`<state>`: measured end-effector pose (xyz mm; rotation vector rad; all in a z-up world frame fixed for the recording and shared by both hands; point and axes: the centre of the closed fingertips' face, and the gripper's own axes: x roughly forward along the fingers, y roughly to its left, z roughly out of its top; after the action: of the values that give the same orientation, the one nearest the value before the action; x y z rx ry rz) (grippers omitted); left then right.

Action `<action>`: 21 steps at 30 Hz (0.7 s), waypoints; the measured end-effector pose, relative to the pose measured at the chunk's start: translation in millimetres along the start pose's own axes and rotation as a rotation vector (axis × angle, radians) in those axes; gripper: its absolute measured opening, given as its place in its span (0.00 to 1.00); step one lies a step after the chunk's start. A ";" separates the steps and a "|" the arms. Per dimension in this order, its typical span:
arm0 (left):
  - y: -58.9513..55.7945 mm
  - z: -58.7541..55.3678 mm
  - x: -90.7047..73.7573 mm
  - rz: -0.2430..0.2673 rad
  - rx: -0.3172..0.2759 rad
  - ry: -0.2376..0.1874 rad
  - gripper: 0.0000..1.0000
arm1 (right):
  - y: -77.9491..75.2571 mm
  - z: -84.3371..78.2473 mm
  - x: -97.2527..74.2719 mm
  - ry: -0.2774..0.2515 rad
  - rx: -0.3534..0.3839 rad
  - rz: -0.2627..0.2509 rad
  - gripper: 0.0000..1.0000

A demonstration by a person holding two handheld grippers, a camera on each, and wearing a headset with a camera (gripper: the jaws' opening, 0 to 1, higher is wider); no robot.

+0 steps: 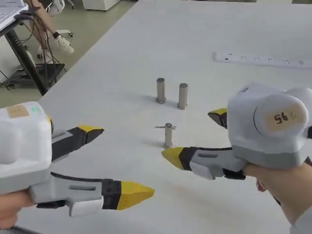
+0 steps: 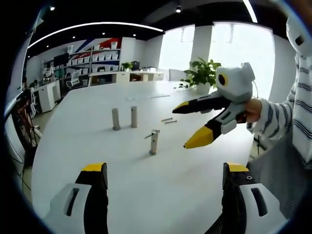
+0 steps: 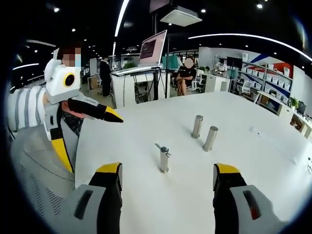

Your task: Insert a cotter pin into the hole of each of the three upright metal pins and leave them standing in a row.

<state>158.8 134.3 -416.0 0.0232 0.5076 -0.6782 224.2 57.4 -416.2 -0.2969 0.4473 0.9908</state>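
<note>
One of three done: near pin has its cotter pin through. Far-left pin and far-right pin stand bare. Left gripper, right gripper: jaws apart, empty, either side of near pin.

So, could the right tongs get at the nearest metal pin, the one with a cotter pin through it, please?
Probably yes: the right tongs are open and empty, just beside the near pin, with only bare table between them.
</note>
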 end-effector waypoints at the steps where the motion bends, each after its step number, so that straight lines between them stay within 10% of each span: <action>1: -0.3 0.4 1.0 -0.004 -0.001 0.000 0.98 | 0.3 -0.1 -4.5 0.003 0.002 0.001 0.76; 21: -4.9 4.5 5.9 -0.046 0.007 0.009 0.98 | -12.3 -35.3 -55.1 0.089 0.105 -0.083 0.95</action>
<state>161.7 126.1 -414.1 0.0216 0.5154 -0.7252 200.9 -4.9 -419.4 -0.2640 0.5621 0.8728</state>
